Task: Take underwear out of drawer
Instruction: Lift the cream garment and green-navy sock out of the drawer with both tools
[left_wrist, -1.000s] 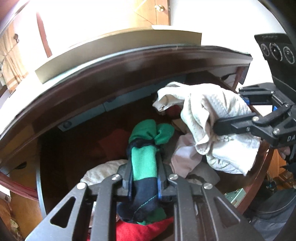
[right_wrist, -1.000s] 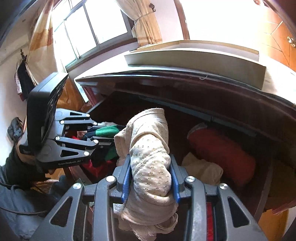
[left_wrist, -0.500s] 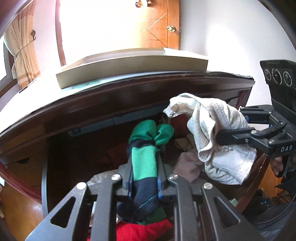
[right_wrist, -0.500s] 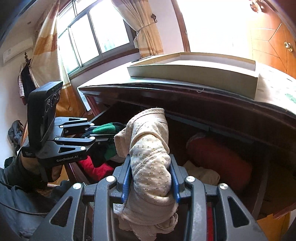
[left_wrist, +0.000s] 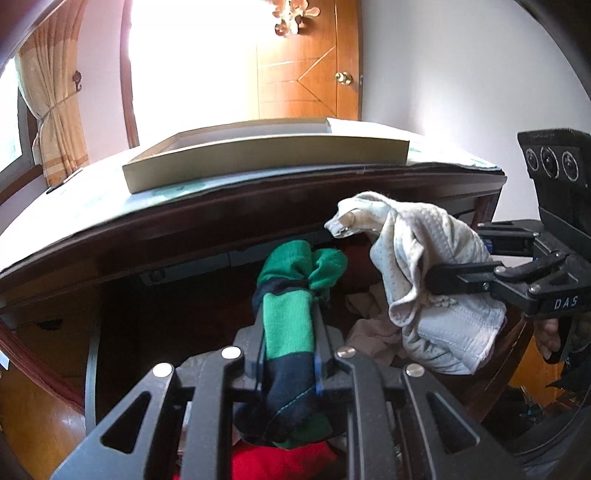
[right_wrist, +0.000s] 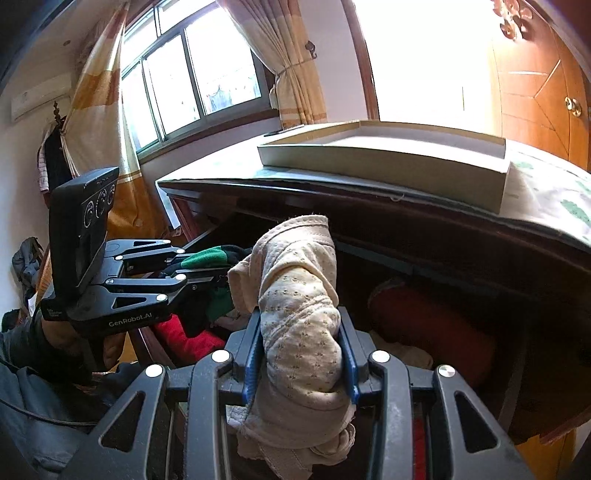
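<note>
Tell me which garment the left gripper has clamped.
The green and navy piece, pinched in the left gripper. The cream dotted one sits in the right gripper.

A shallow cardboard tray (left_wrist: 258, 158) sits on the dark wooden dresser top (left_wrist: 110, 218), near its front edge. Behind it stands an orange wooden door (left_wrist: 306, 74) with a brass knob (left_wrist: 342, 77). Tied-back beige curtains (right_wrist: 295, 74) flank the window (right_wrist: 192, 81). Coats (right_wrist: 51, 158) hang at the far left wall.

A shallow tray (left_wrist: 258, 166) lies on the desk top (left_wrist: 92, 210), above the open drawer (left_wrist: 122, 332) holding clothes.
</note>
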